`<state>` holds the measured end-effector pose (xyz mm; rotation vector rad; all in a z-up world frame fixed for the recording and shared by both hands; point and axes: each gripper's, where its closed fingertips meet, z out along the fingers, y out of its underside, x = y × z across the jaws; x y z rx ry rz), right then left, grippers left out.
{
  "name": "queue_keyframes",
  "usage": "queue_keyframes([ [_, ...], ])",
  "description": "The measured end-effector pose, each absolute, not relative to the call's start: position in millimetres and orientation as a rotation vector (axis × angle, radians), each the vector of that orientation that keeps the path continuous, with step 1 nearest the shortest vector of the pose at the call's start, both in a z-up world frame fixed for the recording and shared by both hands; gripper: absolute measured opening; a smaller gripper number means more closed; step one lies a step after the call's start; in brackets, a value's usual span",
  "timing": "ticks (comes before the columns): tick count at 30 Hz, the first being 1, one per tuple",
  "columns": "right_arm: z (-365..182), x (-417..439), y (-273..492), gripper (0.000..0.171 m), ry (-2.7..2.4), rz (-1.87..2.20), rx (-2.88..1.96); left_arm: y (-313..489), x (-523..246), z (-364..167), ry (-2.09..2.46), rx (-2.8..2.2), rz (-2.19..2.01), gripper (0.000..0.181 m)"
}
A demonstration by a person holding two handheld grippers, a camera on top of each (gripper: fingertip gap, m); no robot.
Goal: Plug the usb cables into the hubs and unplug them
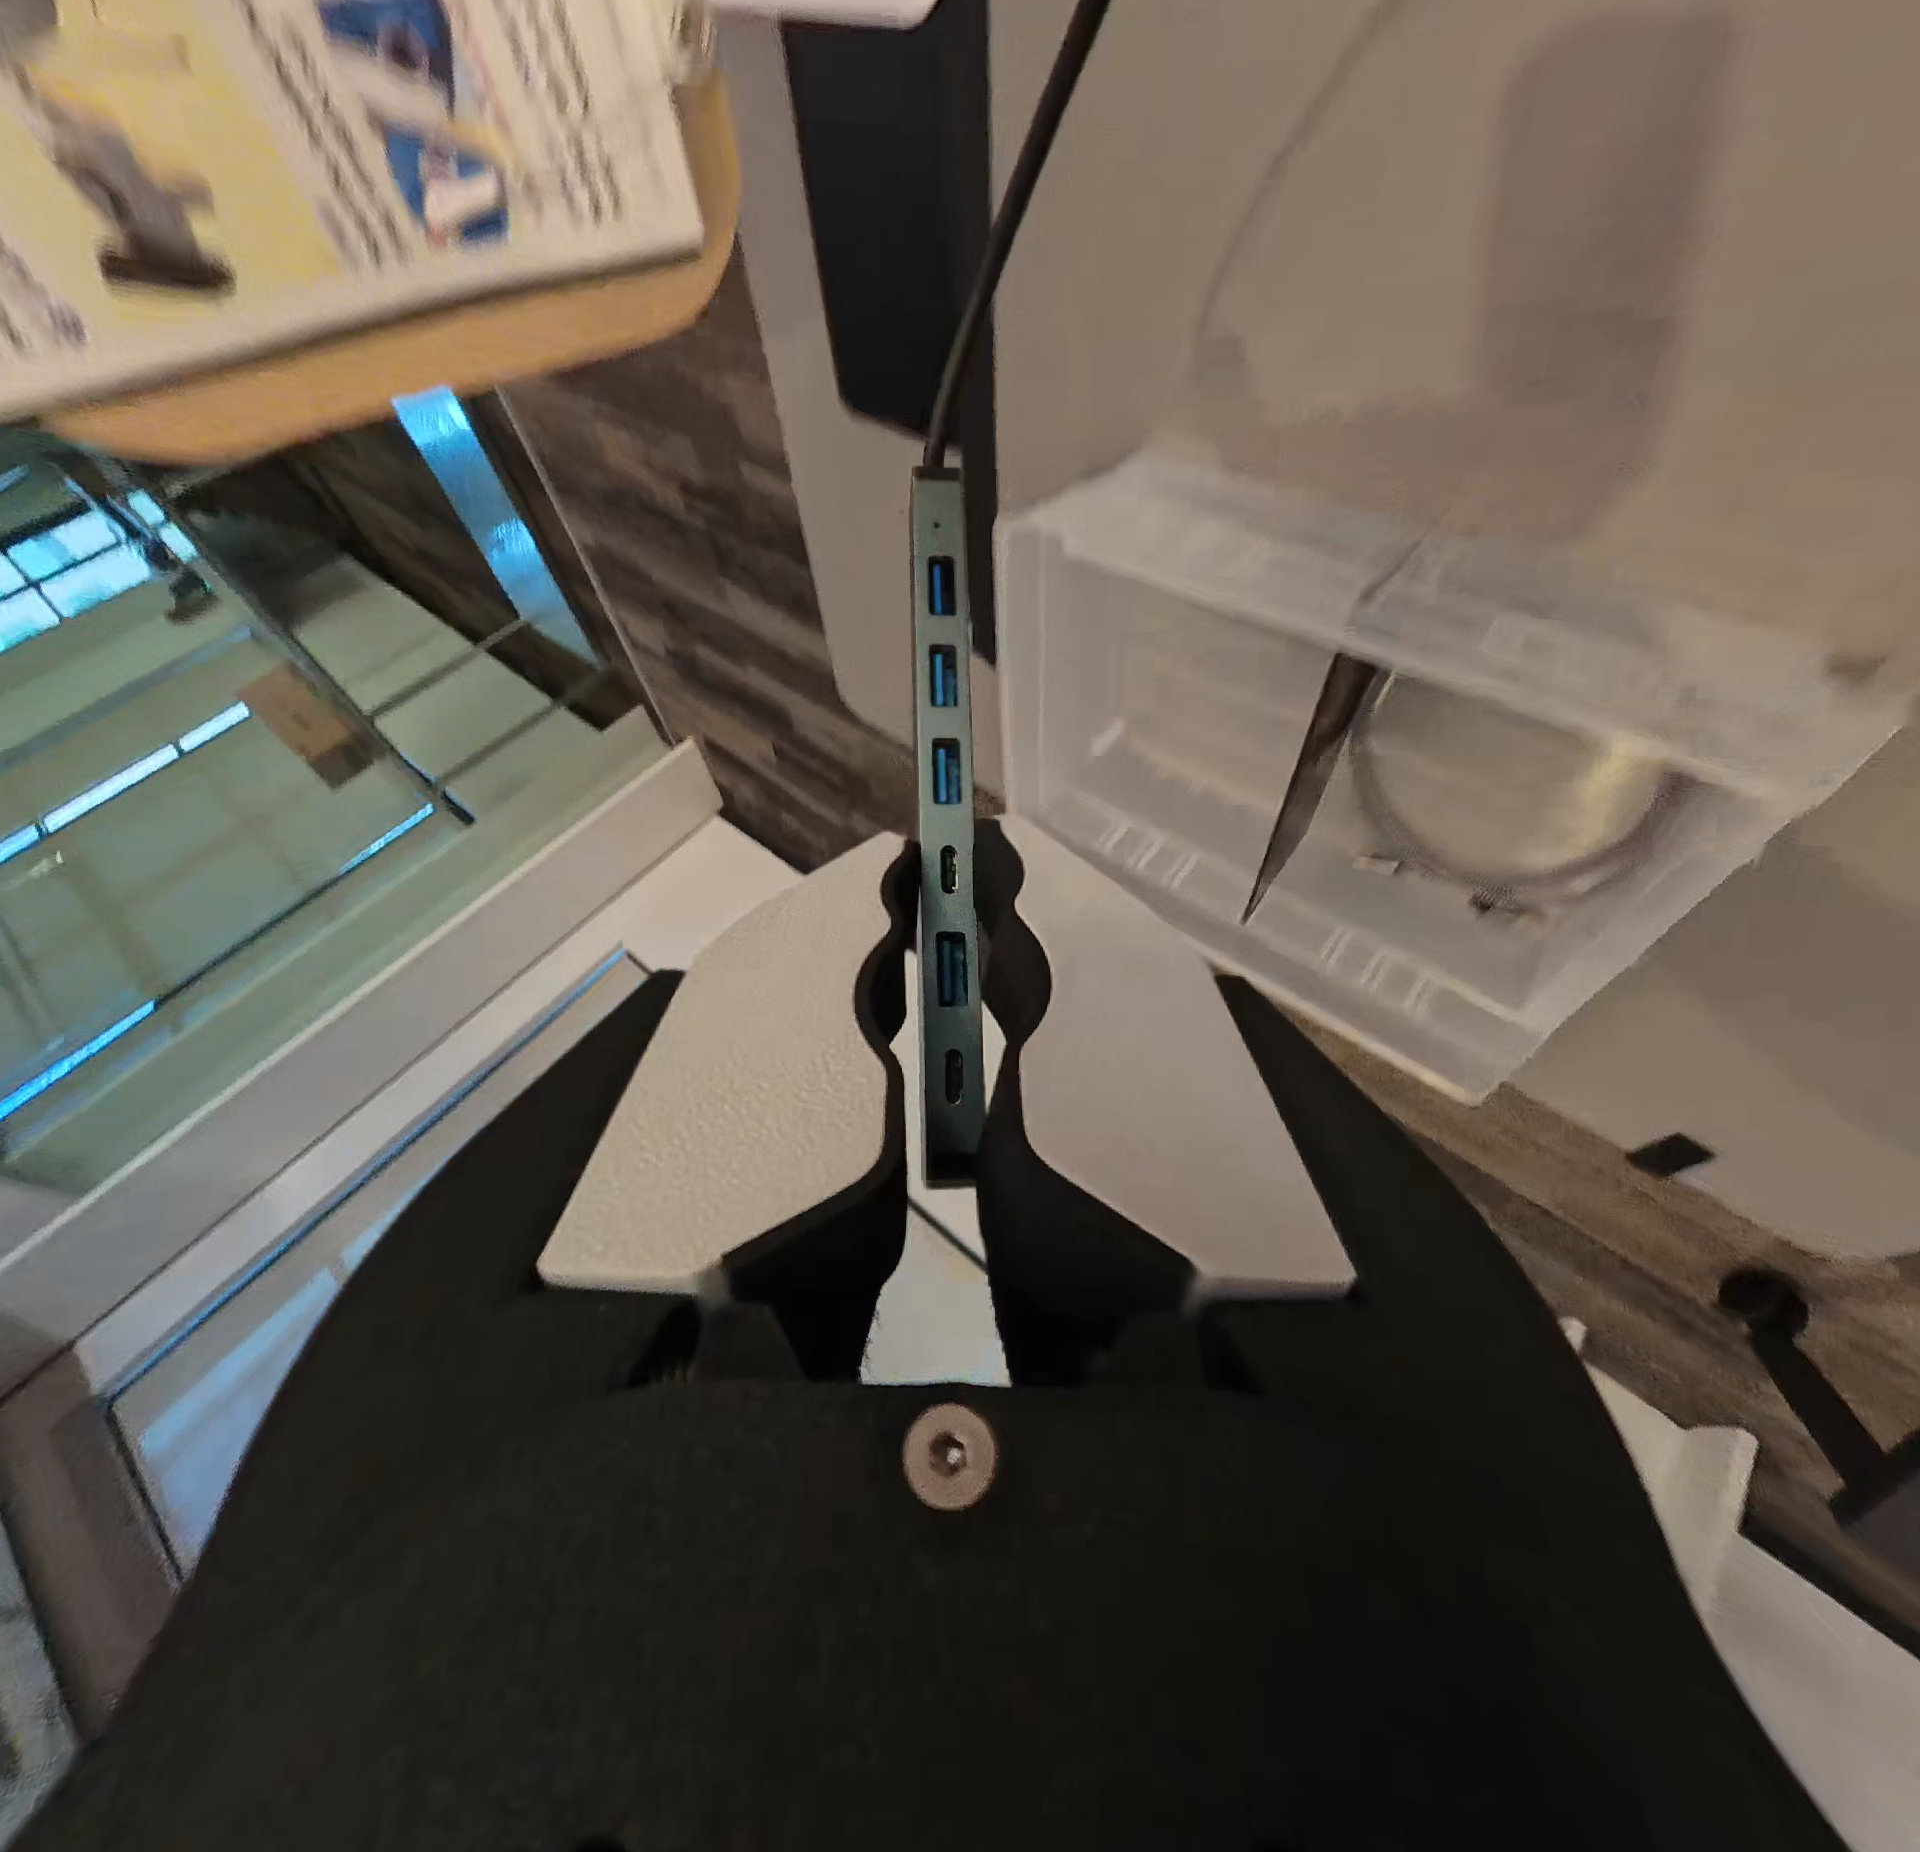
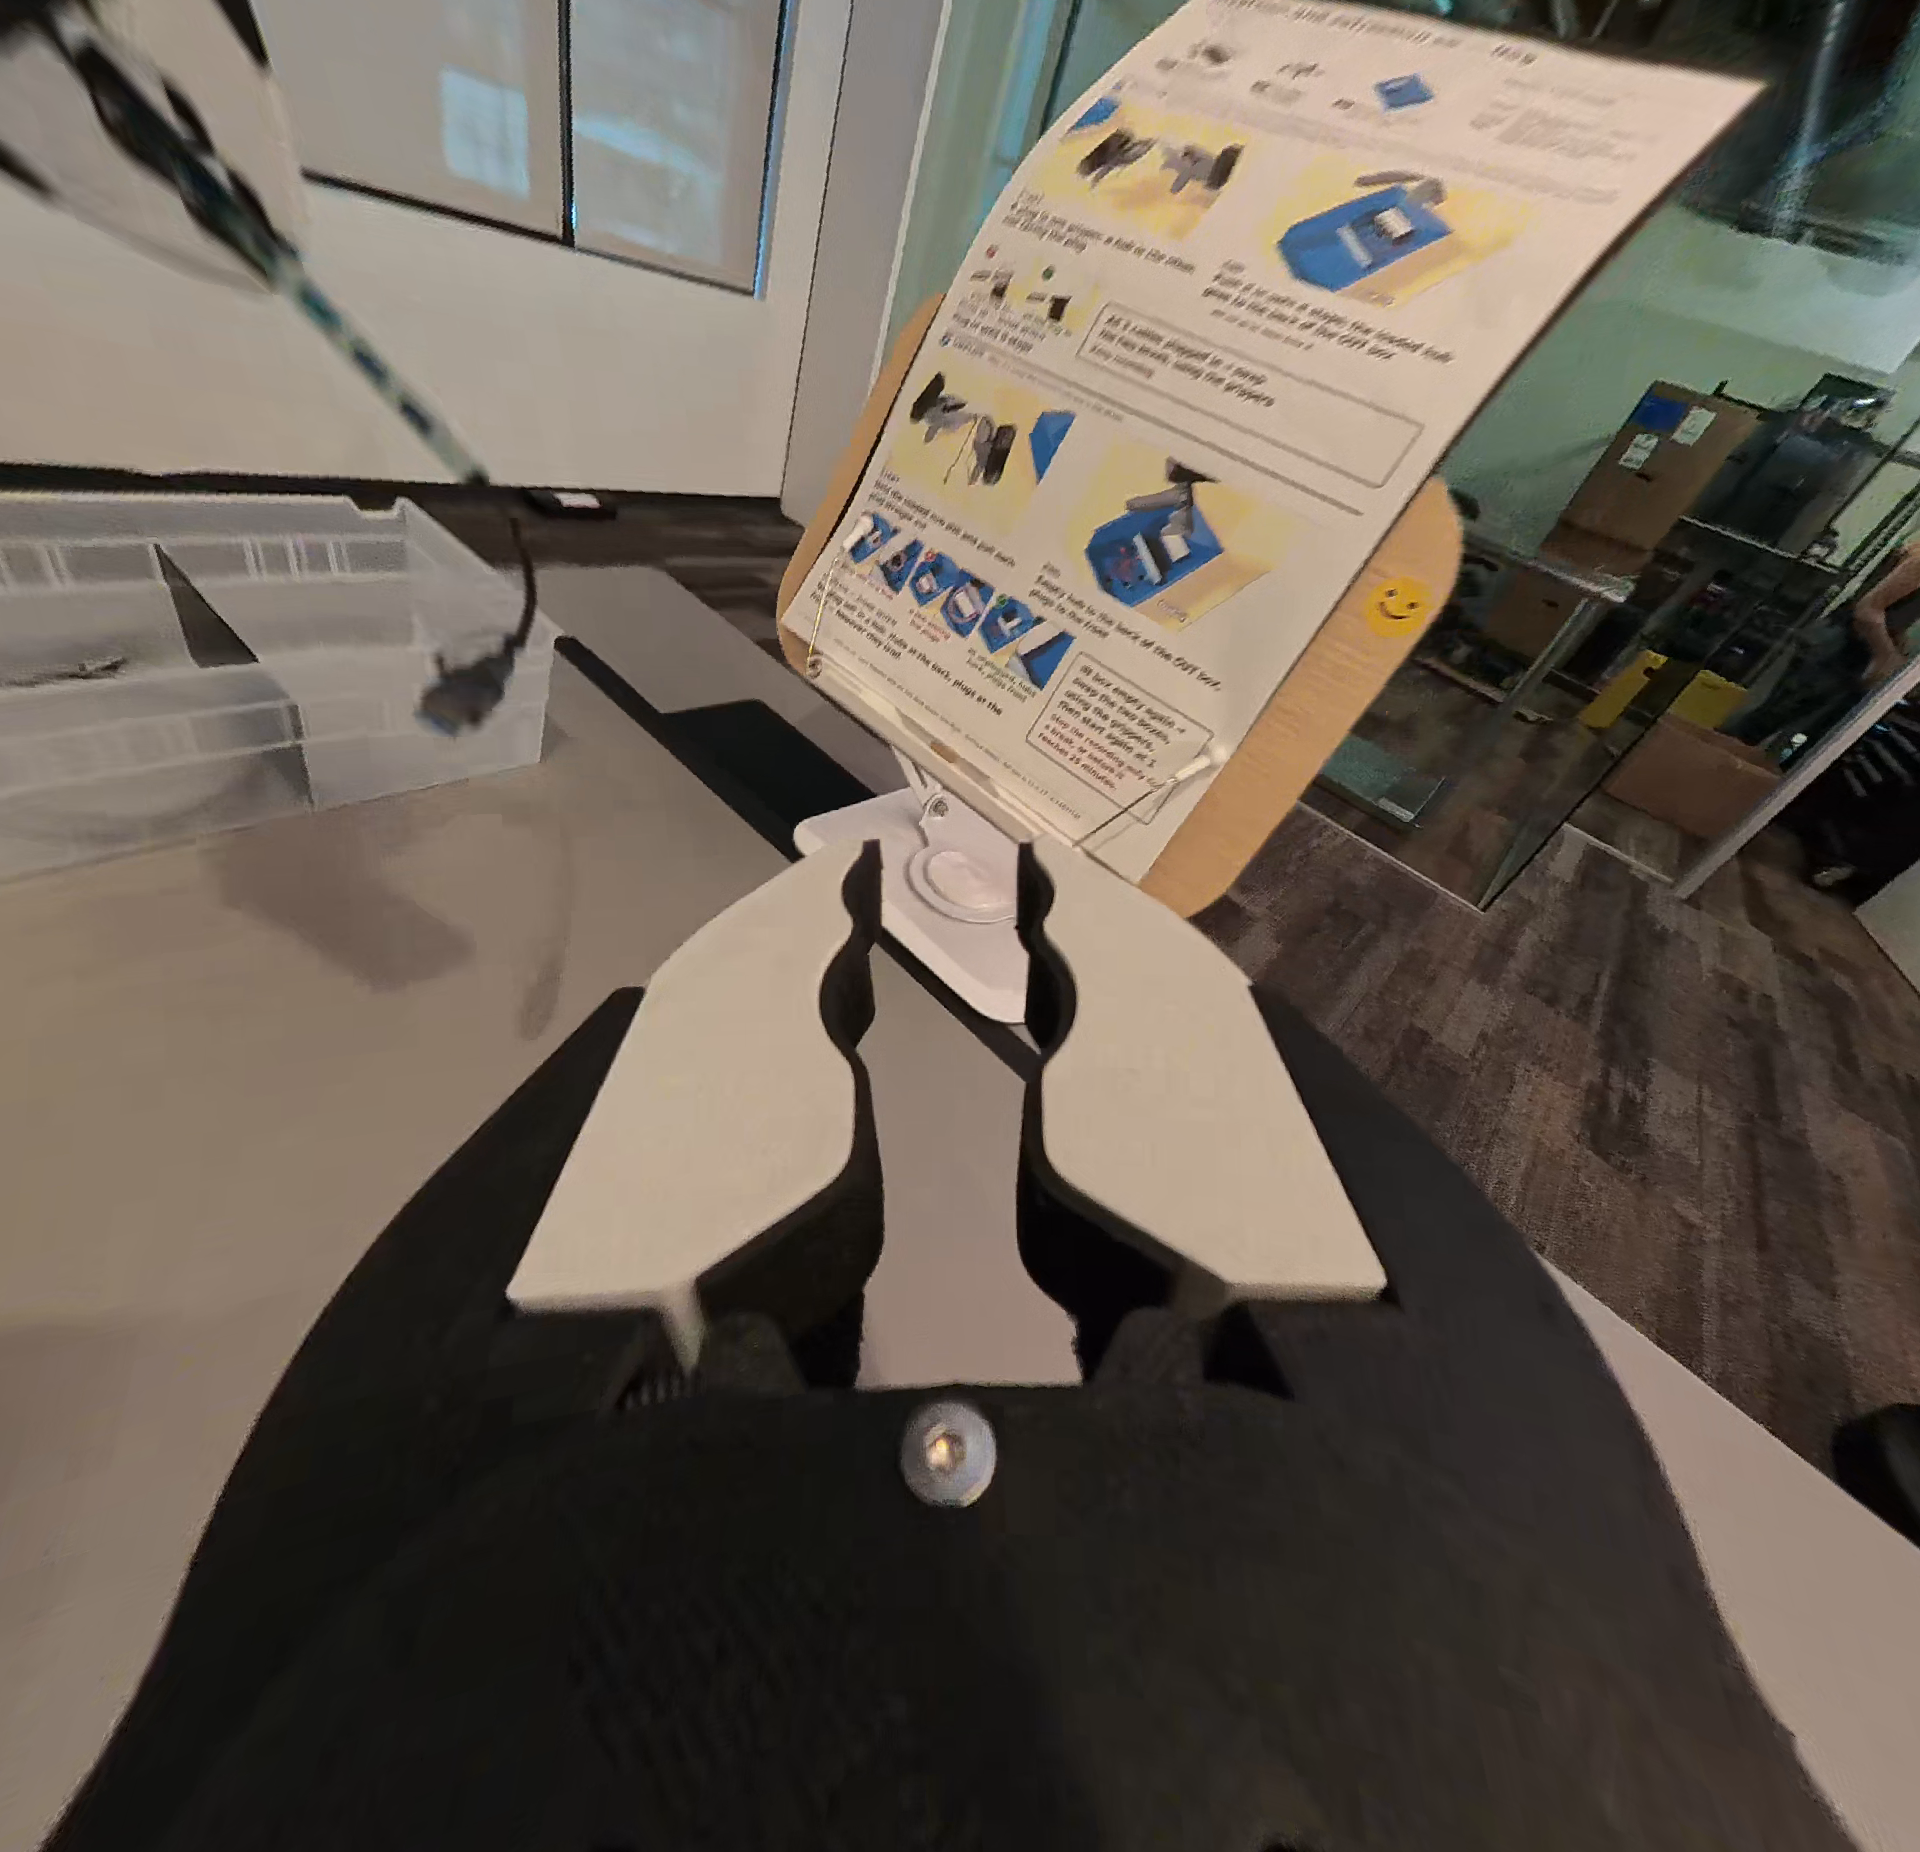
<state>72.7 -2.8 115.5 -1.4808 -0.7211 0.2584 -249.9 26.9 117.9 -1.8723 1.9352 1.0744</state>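
Note:
My left gripper is shut on a slim grey USB hub with several blue ports, all empty, held in the air with its port side facing the camera. The hub's black cable runs away from its far end. In the right wrist view the same hub shows blurred at the upper left, its cable plug dangling above the table. My right gripper is open and empty over the white table. A coiled silver cable lies in a clear plastic bin.
An instruction sheet on a cardboard-backed stand stands at the table's far edge, right in front of my right gripper. The clear bin sits at the left of the table. Carpet floor and glass walls lie beyond.

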Motion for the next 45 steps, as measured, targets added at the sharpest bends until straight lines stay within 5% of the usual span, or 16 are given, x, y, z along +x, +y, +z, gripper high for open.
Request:
queue_keyframes([
  [12, 152.0, 144.4, -36.2, 0.025, -0.577, 0.116, -1.419, 12.1, -137.8, -38.4, 2.019, -1.819, 0.869, 0.010],
  [27, 152.7, 162.0, -33.4, 0.025, -0.504, 0.125, -1.422, 29.4, -168.6, -131.4, 1.756, -1.874, 0.599, 0.010],
  [39, 144.3, 147.3, -23.3, 0.026, -0.548, 0.069, -1.464, 17.3, -163.6, -148.5, 1.707, -1.994, 0.332, 0.006],
  [45, 142.7, 146.9, -22.2, 0.026, -0.553, 0.080, -1.471, 0.2, -167.7, -62.9, 1.341, -1.897, 0.083, 0.004],
])
